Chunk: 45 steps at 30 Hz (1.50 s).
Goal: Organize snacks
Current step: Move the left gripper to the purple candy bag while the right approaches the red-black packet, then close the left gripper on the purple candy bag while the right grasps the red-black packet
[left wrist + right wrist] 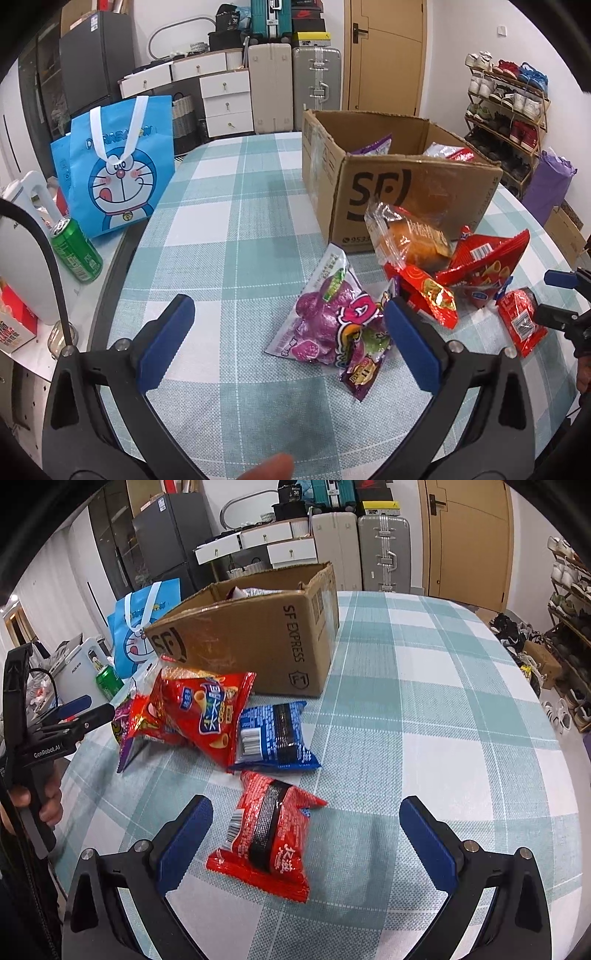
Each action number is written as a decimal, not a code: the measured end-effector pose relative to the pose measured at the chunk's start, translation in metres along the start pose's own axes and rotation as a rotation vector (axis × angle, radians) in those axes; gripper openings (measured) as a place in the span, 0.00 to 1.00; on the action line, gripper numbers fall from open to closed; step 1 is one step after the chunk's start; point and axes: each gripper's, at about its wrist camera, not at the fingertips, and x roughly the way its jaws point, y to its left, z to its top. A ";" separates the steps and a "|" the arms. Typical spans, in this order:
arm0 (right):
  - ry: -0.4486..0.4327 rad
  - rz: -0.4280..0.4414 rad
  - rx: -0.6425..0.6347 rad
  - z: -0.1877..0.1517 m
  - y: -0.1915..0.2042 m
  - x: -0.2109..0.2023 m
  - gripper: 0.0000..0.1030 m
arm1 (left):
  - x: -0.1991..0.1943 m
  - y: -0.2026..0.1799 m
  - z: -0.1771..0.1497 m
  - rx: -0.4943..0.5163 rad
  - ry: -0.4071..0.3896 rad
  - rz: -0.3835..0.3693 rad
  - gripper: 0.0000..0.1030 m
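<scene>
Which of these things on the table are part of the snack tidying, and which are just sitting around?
Part of the job:
cardboard box
red packet
blue packet
red chip bag
purple candy bag
wrapped bun

Just lying about:
Doraemon bag
green can
white kettle

Bright, even indoor light; soft shadows on the counter [229, 221]. Glare on the snack wrappers [258, 834]. Strong fisheye bending and black corners, slight blur at 9 o'clock.
</scene>
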 end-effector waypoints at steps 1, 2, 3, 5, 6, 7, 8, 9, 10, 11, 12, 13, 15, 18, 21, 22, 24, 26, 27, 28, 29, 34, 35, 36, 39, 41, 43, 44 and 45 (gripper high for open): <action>0.005 0.003 -0.002 -0.001 0.001 0.001 1.00 | 0.002 0.000 0.000 0.002 0.007 -0.003 0.99; 0.013 0.007 -0.005 -0.002 0.002 0.003 1.00 | 0.003 0.000 -0.001 0.003 0.013 -0.007 0.99; 0.021 0.011 -0.010 -0.003 0.003 0.005 1.00 | 0.005 -0.001 -0.001 0.006 0.020 -0.010 0.99; 0.034 0.018 -0.023 -0.004 0.007 0.010 1.00 | 0.008 -0.002 -0.002 0.014 0.033 -0.016 0.99; 0.041 0.017 -0.030 -0.004 0.008 0.012 1.00 | 0.009 -0.003 -0.003 0.023 0.038 -0.022 0.99; 0.046 0.015 -0.037 -0.005 0.010 0.014 1.00 | 0.009 -0.004 -0.003 0.029 0.040 -0.026 0.99; 0.052 0.011 -0.048 -0.006 0.012 0.016 1.00 | 0.010 -0.006 -0.004 0.038 0.040 -0.029 0.99; 0.056 0.008 -0.054 -0.007 0.014 0.018 1.00 | 0.010 -0.007 -0.004 0.046 0.041 -0.029 1.00; 0.059 0.005 -0.057 -0.007 0.015 0.019 1.00 | 0.011 -0.008 -0.005 0.051 0.042 -0.029 1.00; 0.061 0.005 -0.059 -0.008 0.016 0.021 1.00 | 0.013 -0.009 -0.006 0.055 0.048 -0.031 1.00; 0.065 0.007 -0.060 -0.009 0.016 0.022 1.00 | 0.014 -0.010 -0.007 0.058 0.054 -0.034 1.00; 0.067 0.009 -0.058 -0.009 0.016 0.022 1.00 | 0.016 -0.010 -0.007 0.061 0.061 -0.038 0.99; 0.068 0.006 -0.058 -0.009 0.015 0.023 1.00 | 0.018 -0.012 -0.009 0.075 0.073 -0.050 1.00; 0.071 0.004 -0.058 -0.010 0.015 0.024 1.00 | 0.020 -0.013 -0.010 0.084 0.073 -0.057 1.00; 0.073 0.006 -0.057 -0.010 0.015 0.024 1.00 | 0.020 -0.014 -0.011 0.081 0.076 -0.085 1.00; 0.072 0.006 -0.058 -0.010 0.015 0.024 1.00 | 0.020 -0.016 -0.012 0.088 0.077 -0.087 1.00; 0.072 0.006 -0.057 -0.010 0.015 0.023 1.00 | 0.022 -0.018 -0.012 0.096 0.079 -0.075 1.00; 0.072 0.007 -0.056 -0.010 0.015 0.023 1.00 | 0.026 -0.018 -0.013 0.090 0.089 -0.085 1.00; 0.071 0.008 -0.055 -0.010 0.015 0.023 1.00 | 0.028 -0.017 -0.013 0.084 0.093 -0.087 1.00; 0.071 0.009 -0.054 -0.010 0.015 0.023 1.00 | 0.031 -0.016 -0.012 0.075 0.097 -0.088 0.99; 0.072 0.010 -0.053 -0.010 0.015 0.024 1.00 | 0.033 -0.015 -0.011 0.068 0.100 -0.088 0.99; 0.074 0.001 -0.061 -0.011 0.017 0.024 1.00 | 0.043 -0.013 -0.007 0.060 0.105 -0.075 0.99; 0.075 0.000 -0.063 -0.011 0.018 0.024 1.00 | 0.045 -0.013 -0.006 0.062 0.107 -0.073 1.00; 0.074 0.000 -0.065 -0.012 0.018 0.024 0.99 | 0.046 -0.014 -0.006 0.064 0.110 -0.071 1.00; 0.074 -0.007 -0.089 -0.013 0.023 0.024 0.95 | 0.050 -0.016 -0.006 0.074 0.117 -0.060 0.99; 0.069 -0.013 -0.104 -0.013 0.026 0.024 0.89 | 0.052 -0.016 -0.006 0.079 0.117 -0.069 0.91; 0.067 -0.013 -0.111 -0.013 0.027 0.024 0.84 | 0.055 -0.017 -0.006 0.078 0.129 -0.100 0.81; 0.065 -0.014 -0.111 -0.012 0.027 0.023 0.81 | 0.057 -0.017 -0.006 0.074 0.138 -0.110 0.74; 0.064 -0.013 -0.111 -0.012 0.027 0.023 0.78 | 0.058 -0.017 -0.007 0.073 0.142 -0.111 0.74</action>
